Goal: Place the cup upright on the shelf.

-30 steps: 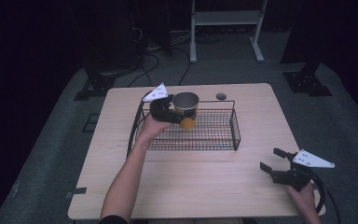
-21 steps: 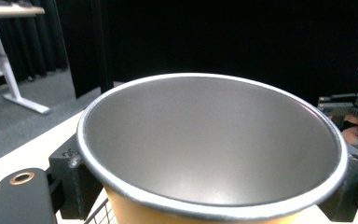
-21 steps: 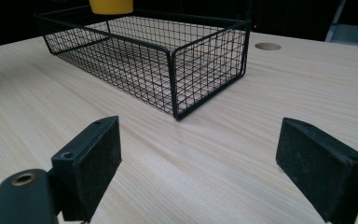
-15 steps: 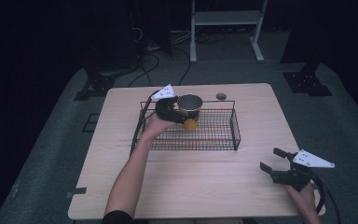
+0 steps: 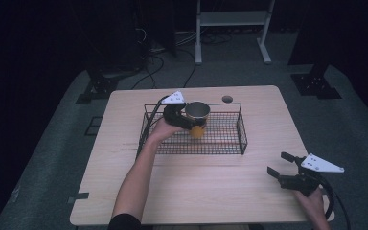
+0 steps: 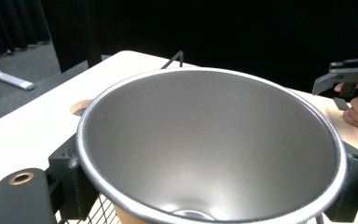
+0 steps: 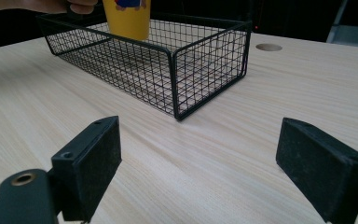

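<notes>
Cup (image 5: pixel 197 119), yellow with a steel interior, stands upright over the wire basket (image 5: pixel 242 135) toward its rear left. We find the left gripper (image 5: pixel 187 120) clamped on it, mouth up between the jaws. The right gripper (image 5: pixel 281 168), jaws wide and empty, rests well apart near the table (image 5: pixel 211 191) front edge.

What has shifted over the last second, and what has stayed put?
The left gripper, shut on the yellow cup, carried it a little to the right above the wire basket. The right gripper stayed open near the table's right front corner; the basket did not move.
</notes>
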Demonstrator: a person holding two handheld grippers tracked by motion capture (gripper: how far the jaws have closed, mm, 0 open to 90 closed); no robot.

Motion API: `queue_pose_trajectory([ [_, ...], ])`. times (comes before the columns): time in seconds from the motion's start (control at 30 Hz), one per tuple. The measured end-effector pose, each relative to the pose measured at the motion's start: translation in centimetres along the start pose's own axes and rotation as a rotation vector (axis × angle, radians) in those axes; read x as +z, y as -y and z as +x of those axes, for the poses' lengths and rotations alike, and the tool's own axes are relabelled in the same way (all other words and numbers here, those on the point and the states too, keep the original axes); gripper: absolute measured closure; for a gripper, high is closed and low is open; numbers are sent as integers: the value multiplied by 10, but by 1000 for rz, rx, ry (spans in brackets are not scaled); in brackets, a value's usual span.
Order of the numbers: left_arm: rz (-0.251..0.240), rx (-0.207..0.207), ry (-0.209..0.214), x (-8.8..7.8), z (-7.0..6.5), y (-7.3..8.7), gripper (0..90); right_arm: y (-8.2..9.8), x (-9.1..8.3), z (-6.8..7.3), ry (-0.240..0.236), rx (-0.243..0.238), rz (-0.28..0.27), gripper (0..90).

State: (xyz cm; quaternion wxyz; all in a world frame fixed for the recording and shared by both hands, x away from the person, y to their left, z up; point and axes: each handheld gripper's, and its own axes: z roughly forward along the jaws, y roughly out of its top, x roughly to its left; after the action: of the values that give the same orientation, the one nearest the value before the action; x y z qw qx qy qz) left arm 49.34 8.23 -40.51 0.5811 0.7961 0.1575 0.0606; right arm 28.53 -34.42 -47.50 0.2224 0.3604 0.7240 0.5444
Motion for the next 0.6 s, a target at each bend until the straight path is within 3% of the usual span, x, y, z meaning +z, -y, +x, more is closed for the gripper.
queue_pose_trajectory([
  [0.2, 13, -7, 26, 4, 2, 5, 122, 0, 0, 0, -1, 1, -1, 130],
  [0.6, 75, 5, 11, 6, 6, 9, 122, 0, 0, 0, 0, -1, -1, 130],
])
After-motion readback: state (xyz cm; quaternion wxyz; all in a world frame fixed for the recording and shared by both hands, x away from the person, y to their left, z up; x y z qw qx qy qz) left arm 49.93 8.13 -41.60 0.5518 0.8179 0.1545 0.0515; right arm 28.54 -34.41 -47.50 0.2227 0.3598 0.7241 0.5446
